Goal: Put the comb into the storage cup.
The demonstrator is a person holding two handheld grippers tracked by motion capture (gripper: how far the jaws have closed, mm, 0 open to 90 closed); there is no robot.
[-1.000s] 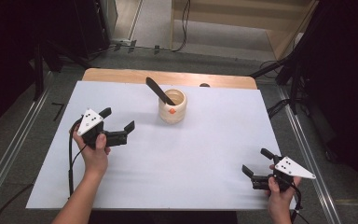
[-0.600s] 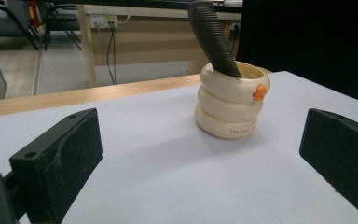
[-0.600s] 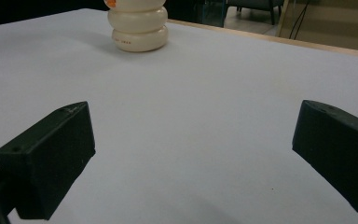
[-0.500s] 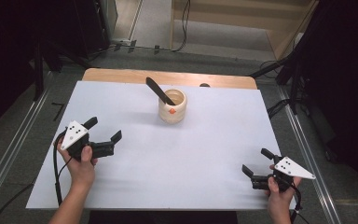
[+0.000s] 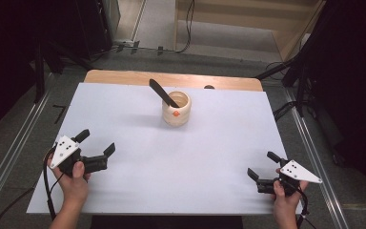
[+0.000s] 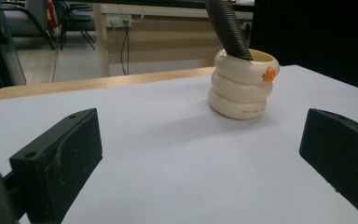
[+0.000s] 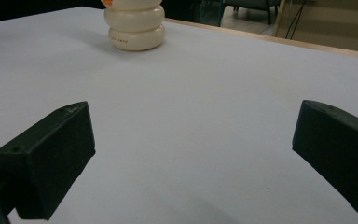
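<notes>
A cream holder (image 5: 176, 109) shaped like three stacked rings, with a small orange mark near its rim, stands upright on the white worktop (image 5: 209, 152) near the middle of the far edge. A dark ribbed tool (image 5: 162, 92) leans out of it toward the far left. The left gripper (image 5: 95, 151) hovers near the left edge, fingers spread wide and empty; the right gripper (image 5: 259, 171) sits near the near right corner, fingers likewise apart, holding nothing. Both are well apart from the holder. It looks rigid, smooth and probably light, so likely slippery; gripping across a groove between rings should hold best. The tool looks slim and stiff, easiest taken by its exposed upper end.
</notes>
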